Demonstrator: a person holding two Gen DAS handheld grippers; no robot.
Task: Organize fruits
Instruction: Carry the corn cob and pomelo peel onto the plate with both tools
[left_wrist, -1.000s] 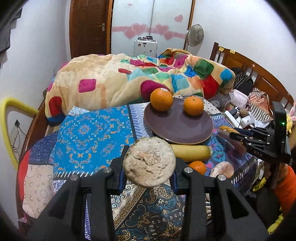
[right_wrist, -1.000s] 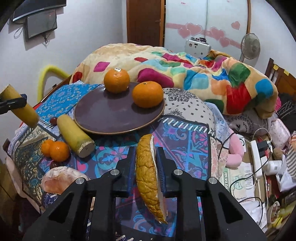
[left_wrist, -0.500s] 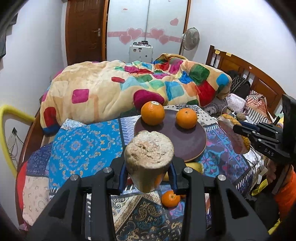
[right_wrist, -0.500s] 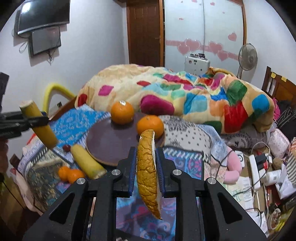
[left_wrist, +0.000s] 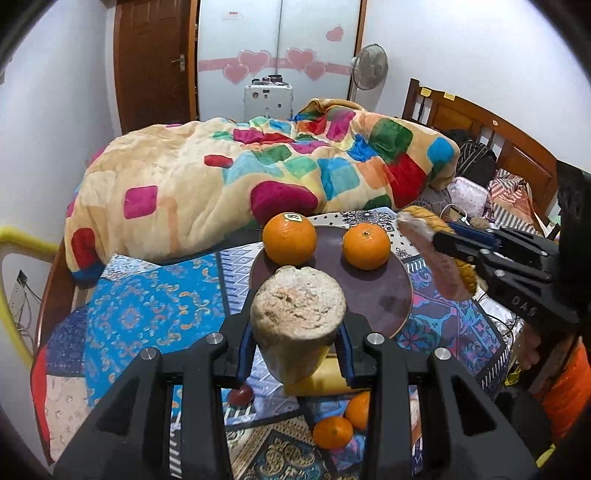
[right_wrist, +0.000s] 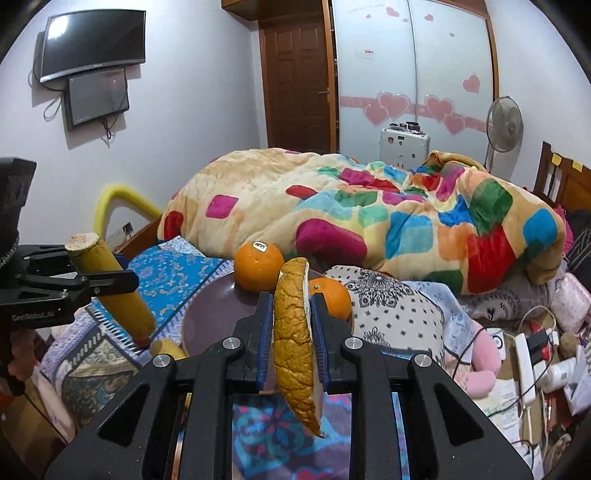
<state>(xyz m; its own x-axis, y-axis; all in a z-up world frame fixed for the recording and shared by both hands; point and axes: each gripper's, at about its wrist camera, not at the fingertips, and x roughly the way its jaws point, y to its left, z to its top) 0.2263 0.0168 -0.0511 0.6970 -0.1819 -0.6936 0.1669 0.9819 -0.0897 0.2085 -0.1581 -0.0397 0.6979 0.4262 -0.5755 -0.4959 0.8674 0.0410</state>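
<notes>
My left gripper (left_wrist: 295, 332) is shut on a yellow stalk piece (left_wrist: 297, 308), its pale cut end facing the camera. It hovers at the near edge of the brown plate (left_wrist: 369, 291). Two oranges (left_wrist: 290, 238) (left_wrist: 365, 245) sit on the plate's far side. My right gripper (right_wrist: 293, 325) is shut on a bumpy orange-brown rind wedge (right_wrist: 293, 350), held on edge above the cloth just short of the plate (right_wrist: 210, 314). In the right wrist view the left gripper (right_wrist: 92, 280) holds the stalk (right_wrist: 110, 288) tilted at the left. In the left wrist view the right gripper (left_wrist: 454, 240) is right of the plate.
Under the left gripper lie another yellow stalk (left_wrist: 325, 373), two small oranges (left_wrist: 332, 432) and a small red fruit (left_wrist: 240, 395) on the patterned cloth. A patchwork blanket (left_wrist: 221, 184) is heaped behind the plate. Cables and a power strip (right_wrist: 528, 362) clutter the right. An orange sleeve (left_wrist: 565, 391) shows.
Both grippers have lifted with their loads. The left one has drifted over the second stalk toward the plate's near edge, and the right one has tilted upward.
</notes>
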